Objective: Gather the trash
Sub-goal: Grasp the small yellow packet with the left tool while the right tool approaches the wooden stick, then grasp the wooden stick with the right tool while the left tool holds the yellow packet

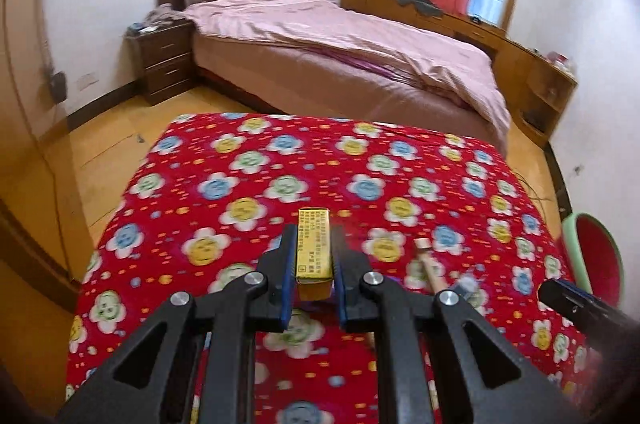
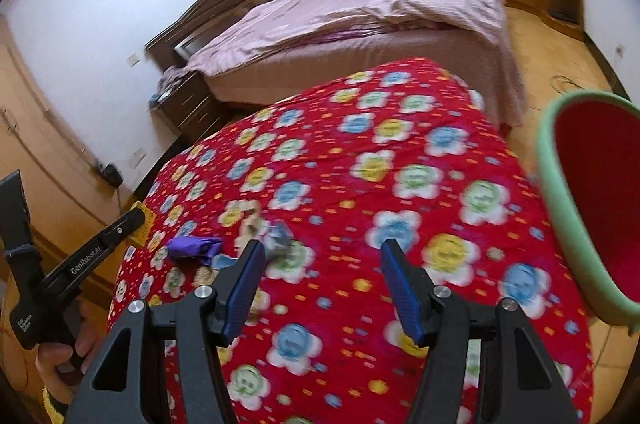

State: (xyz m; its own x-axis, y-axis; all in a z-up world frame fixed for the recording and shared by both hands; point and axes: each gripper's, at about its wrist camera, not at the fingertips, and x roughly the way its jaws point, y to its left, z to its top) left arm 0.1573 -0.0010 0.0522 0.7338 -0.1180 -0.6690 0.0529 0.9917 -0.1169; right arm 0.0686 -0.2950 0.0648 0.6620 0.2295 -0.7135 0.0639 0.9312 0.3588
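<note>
My left gripper [image 1: 315, 228] is shut on a small yellow box [image 1: 314, 256], held above the table's red flowered cloth [image 1: 240, 183]. A beige stick-like scrap [image 1: 430, 268] and a grey crumpled scrap [image 1: 466, 284] lie just right of it. In the right wrist view, my right gripper [image 2: 323, 248] stands open over the cloth [image 2: 400, 143] with nothing between its fingers. A purple wrapper [image 2: 194, 248], a beige scrap [image 2: 250, 220] and a grey scrap [image 2: 280, 232] lie to its left. Further left, the left gripper [image 2: 138, 220] carries the yellow box [image 2: 145, 226]. A green-rimmed bin [image 2: 558, 207] with a red inside stands at the right.
The bin's rim [image 1: 570, 236] also shows beside the table's right edge. Beyond the table are a bed with a pink duvet [image 1: 340, 35], a dark nightstand [image 1: 164, 59] and wooden cabinets [image 1: 532, 79]. A hand [image 2: 60, 356] grips the left tool's handle. The floor is wood.
</note>
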